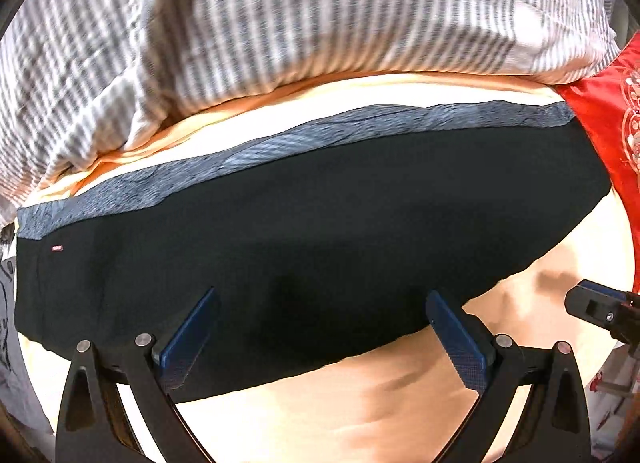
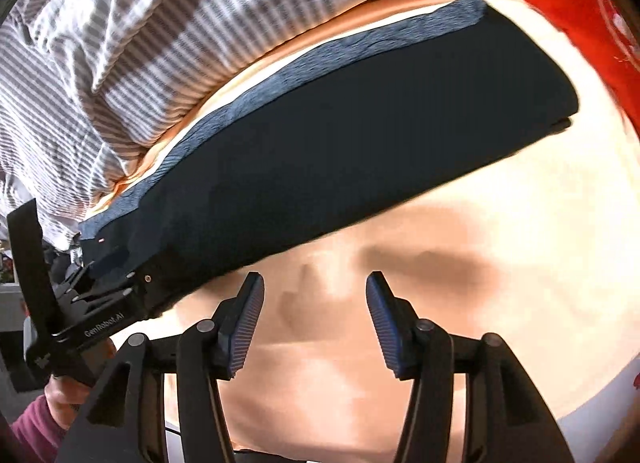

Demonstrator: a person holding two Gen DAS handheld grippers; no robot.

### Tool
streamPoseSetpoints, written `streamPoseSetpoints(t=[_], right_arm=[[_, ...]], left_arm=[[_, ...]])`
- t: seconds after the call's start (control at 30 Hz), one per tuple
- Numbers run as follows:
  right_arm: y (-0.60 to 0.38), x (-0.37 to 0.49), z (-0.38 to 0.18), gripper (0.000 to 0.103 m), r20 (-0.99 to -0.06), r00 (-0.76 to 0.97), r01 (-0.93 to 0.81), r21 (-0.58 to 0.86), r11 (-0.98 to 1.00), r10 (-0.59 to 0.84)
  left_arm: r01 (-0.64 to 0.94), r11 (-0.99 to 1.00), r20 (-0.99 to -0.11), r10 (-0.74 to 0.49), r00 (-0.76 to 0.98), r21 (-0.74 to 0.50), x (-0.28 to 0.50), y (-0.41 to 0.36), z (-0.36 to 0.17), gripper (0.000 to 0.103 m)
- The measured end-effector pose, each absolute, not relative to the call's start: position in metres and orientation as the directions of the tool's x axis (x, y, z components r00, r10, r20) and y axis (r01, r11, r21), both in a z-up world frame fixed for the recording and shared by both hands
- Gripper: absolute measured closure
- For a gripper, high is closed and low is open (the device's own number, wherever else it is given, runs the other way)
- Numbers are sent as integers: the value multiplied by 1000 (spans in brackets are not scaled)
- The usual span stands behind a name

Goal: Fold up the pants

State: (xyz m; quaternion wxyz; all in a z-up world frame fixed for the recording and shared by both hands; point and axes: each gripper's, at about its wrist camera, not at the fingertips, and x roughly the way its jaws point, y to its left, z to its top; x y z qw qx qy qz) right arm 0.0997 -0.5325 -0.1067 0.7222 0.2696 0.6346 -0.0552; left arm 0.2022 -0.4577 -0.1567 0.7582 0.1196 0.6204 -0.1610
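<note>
**Spotter:** Working from your left across, what worries you?

**Operator:** On the far left, the striped duvet (image 1: 248, 35) is bunched up close behind the waistband (image 1: 280, 143). If I carry a fold toward it, I think the cloth could ride up onto that heap and finish crooked. In the middle, the pants (image 1: 300, 231) lie flat and dark on the peach sheet (image 1: 360, 403), stretched lengthwise across the bed with the grey-blue waistband along the far edge. The fabric looks thin and limp, so my guess is that a pinch on one layer only would let the lower layer lag behind and crease. On the right, the red cloth (image 1: 600, 123) touches the pants' far corner; a sweep that way might drag it along.

**Spotter:** And the tongs, left one first?

**Operator:** My left gripper (image 1: 320, 327) has its jaws spread wide and grips nothing. Its fingertips sit over the near hem, but I can't tell whether they touch the cloth or hover above it.

**Spotter:** The right?

**Operator:** My right gripper (image 2: 312, 315) is parted too, less widely, and empty. It hangs over bare sheet just short of the pants' near edge, well apart from the fabric. If I close there, I'd likely catch sheet instead of pants.
</note>
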Motion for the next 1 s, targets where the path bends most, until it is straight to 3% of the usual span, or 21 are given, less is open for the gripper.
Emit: streamPoseSetpoints(t=[0.47,1.0], right_arm=[[-596,77,-104,46,-949,203,482,310,819,240],[-706,47,-134,46,-827,484,657,560,506,287]], left_arm=[[414,910,-980,-99,175,-18,179,-549,-149,0],[387,922,-974,-67,215,22,195,-596,-172,0]])
